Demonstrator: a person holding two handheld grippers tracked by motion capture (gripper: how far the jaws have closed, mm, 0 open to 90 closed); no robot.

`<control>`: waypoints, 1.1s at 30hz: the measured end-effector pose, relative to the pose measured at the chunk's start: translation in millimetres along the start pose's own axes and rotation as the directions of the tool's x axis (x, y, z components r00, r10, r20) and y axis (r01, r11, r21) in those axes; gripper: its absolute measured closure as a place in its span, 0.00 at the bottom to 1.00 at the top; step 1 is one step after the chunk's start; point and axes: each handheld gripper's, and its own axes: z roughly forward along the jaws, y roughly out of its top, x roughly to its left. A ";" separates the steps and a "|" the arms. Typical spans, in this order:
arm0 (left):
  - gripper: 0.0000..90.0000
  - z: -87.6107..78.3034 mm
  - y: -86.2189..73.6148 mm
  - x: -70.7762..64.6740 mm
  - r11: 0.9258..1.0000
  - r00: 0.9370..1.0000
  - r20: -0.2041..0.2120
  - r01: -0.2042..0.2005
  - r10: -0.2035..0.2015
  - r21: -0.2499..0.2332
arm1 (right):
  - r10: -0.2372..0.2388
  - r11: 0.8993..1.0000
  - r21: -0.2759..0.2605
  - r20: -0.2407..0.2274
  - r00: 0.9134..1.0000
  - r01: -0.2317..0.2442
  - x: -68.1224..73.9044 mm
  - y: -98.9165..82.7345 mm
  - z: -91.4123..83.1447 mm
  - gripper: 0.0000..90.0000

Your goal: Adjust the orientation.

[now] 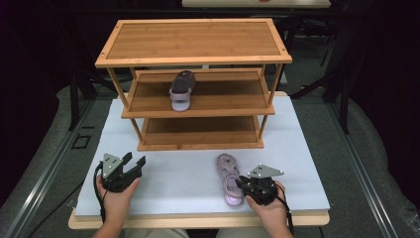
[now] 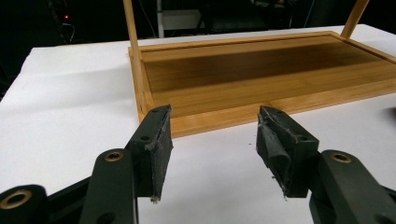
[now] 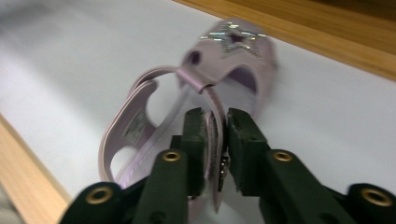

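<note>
At lower right of the high view, the right hand-held gripper (image 1: pixel 241 184) is clamped on a pink sandal's (image 1: pixel 228 179) strap on the white worktop (image 1: pixel 188 173). The left hand-held gripper (image 1: pixel 134 162), lower left, has its jaws apart, holding nothing.

1. Sandal (image 3: pixel 205 93) is blurred in the right gripper view (its heel strap partly hidden between the jaws).
2. Shelf (image 2: pixel 261 74) is cut off at the top and right edges.
</note>
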 end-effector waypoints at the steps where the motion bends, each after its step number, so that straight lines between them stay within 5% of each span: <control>1: 0.50 -0.3 0.1 0.2 1.000 1.000 -0.001 0.000 0.000 0.002 | -0.012 1.000 0.009 0.010 1.000 0.012 -2.9 1.6 -0.7 0.89; 4: 0.50 -0.7 0.3 -0.1 1.000 1.000 0.004 0.000 0.000 0.001 | -0.055 0.997 0.062 0.058 0.997 0.052 -16.9 8.4 -5.2 0.89; 5: 0.50 -0.5 0.2 -0.3 1.000 1.000 0.003 0.000 0.000 -0.001 | -0.053 0.997 0.059 -0.003 0.999 0.053 -23.5 10.0 -4.0 0.89; 10: 0.50 -0.1 0.1 -1.0 1.000 1.000 0.010 -0.003 0.003 0.009 | -0.095 0.975 0.195 -0.089 0.992 0.111 -33.5 26.0 -4.6 0.85; 12: 0.50 0.3 -0.2 -1.5 1.000 1.000 0.011 -0.002 0.002 0.010 | -0.133 0.950 0.272 -0.106 0.985 0.157 -28.8 35.3 -2.3 0.79; 14: 0.50 0.9 -0.6 -2.2 1.000 1.000 0.010 -0.003 0.003 0.011 | -0.173 0.910 0.363 -0.106 0.979 0.200 -22.5 46.6 1.7 0.71; 19: 0.50 1.1 -0.8 -2.9 1.000 1.000 0.020 -0.004 0.004 0.015 | -0.212 0.833 0.499 -0.111 0.971 0.238 -15.6 64.7 10.3 0.68; 21: 0.50 1.1 -0.9 -2.9 1.000 1.000 0.022 -0.003 0.003 0.016 | -0.256 0.779 0.576 -0.065 0.965 0.246 -13.2 72.5 12.3 0.72; 22: 0.50 1.1 -0.9 -2.9 1.000 1.000 0.022 -0.003 0.003 0.016 | -0.203 0.806 0.539 -0.138 0.969 0.246 -15.9 71.9 17.0 0.74; 23: 0.50 1.2 -0.9 -2.9 1.000 1.000 0.022 -0.003 0.002 0.015 | -0.220 0.789 0.559 -0.131 0.967 0.255 -15.2 74.8 18.3 0.76; 24: 0.50 1.1 -0.9 -3.0 1.000 1.000 0.021 -0.002 0.001 0.016 | -0.264 0.758 0.595 -0.093 0.960 0.266 -13.5 78.6 18.7 0.77; 26: 0.50 1.0 -0.8 -2.7 1.000 1.000 0.022 -0.001 0.001 0.017 | -0.234 0.754 0.602 -0.128 0.964 0.263 -14.1 80.3 24.1 0.78; 31: 0.50 0.9 -0.8 -1.8 1.000 1.000 0.025 0.000 0.000 0.016 | -0.233 0.693 0.670 -0.140 0.962 0.266 -15.6 79.0 35.9 0.82; 33: 0.50 1.2 -1.0 -1.6 1.000 1.000 0.027 0.001 -0.001 0.019 | -0.214 0.688 0.677 -0.153 0.965 0.260 -17.2 78.0 38.4 0.83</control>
